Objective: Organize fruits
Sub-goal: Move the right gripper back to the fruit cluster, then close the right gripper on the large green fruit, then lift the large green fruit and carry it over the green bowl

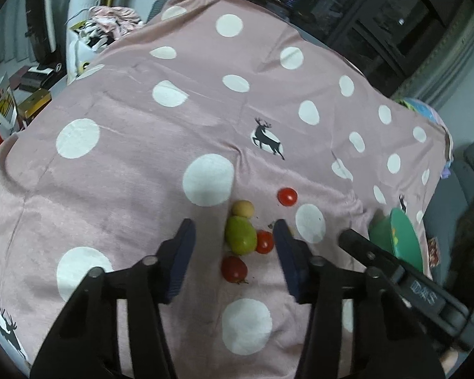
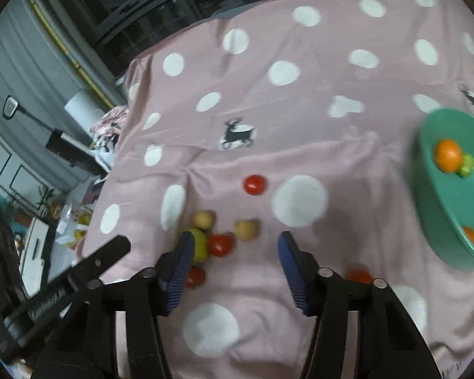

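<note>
Several small fruits lie in a cluster on the pink dotted cloth (image 1: pixel 136 170). In the left wrist view a green fruit (image 1: pixel 240 235) sits between the fingers of my left gripper (image 1: pixel 233 230), which is open, with its pads clear of the fruit. Around the green fruit are a tan fruit (image 1: pixel 242 209) and red tomatoes (image 1: pixel 264 242) (image 1: pixel 234 269) (image 1: pixel 287 196). My right gripper (image 2: pixel 236 237) is open above a tan fruit (image 2: pixel 246 230) and a tomato (image 2: pixel 220 245), holding nothing. A green bowl (image 2: pixel 442 208) at the right holds an orange (image 2: pixel 448 154) and other fruit.
The bowl (image 1: pixel 401 240) stands near the cloth's right edge, just beyond a finger of the right gripper (image 1: pixel 357 243). A finger of the left gripper (image 2: pixel 110 252) reaches in beside the cluster. Another red fruit (image 2: pixel 358 276) lies behind my right finger. Boxes and clutter sit off the cloth's left edge.
</note>
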The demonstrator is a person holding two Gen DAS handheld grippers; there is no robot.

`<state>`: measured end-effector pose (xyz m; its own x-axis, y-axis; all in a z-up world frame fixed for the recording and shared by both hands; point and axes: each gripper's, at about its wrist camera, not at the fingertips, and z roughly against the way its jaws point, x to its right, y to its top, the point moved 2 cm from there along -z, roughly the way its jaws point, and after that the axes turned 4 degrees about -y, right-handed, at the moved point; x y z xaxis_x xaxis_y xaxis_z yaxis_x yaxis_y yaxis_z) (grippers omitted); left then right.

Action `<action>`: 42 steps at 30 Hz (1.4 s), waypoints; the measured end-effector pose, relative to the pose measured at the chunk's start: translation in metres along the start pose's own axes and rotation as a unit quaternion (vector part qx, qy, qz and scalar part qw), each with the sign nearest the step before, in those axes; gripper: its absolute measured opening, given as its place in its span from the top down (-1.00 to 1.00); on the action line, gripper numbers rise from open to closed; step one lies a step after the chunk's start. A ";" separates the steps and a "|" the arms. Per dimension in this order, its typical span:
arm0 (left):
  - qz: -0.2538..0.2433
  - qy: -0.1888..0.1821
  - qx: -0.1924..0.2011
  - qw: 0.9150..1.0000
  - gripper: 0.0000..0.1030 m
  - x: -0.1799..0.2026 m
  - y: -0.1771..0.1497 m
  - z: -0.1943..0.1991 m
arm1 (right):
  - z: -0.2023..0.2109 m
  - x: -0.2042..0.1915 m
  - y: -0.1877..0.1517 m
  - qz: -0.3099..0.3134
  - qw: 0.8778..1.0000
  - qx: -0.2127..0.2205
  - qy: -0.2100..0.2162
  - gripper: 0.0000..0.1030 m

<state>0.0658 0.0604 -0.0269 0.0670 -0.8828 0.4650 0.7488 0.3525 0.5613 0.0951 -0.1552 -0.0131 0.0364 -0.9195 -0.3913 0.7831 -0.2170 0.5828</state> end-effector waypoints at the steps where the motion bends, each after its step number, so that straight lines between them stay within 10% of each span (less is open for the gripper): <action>1: 0.005 0.001 -0.001 1.000 0.19 -0.003 0.001 0.001 | -0.009 -0.004 0.004 -0.004 1.000 -0.013 0.008 -0.02; 10: 0.008 0.006 -0.004 1.000 0.27 -0.007 0.004 0.004 | -0.082 -0.043 -0.002 0.029 0.991 -0.126 0.031 0.17; 23: -0.012 0.009 -0.001 1.000 0.28 -0.003 0.005 0.009 | -0.116 -0.059 -0.015 0.089 0.982 -0.164 -0.017 0.27; 42: -0.070 0.005 -0.047 0.996 0.23 0.038 -0.028 -0.020 | -0.025 0.039 -0.051 0.021 0.991 -0.130 0.003 0.29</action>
<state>0.0606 0.0106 -0.0393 -0.0368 -0.9247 0.3789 0.8100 0.1945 0.5532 0.0726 -0.1719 -0.0760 0.0746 -0.9239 -0.3753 0.9142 -0.0869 0.3958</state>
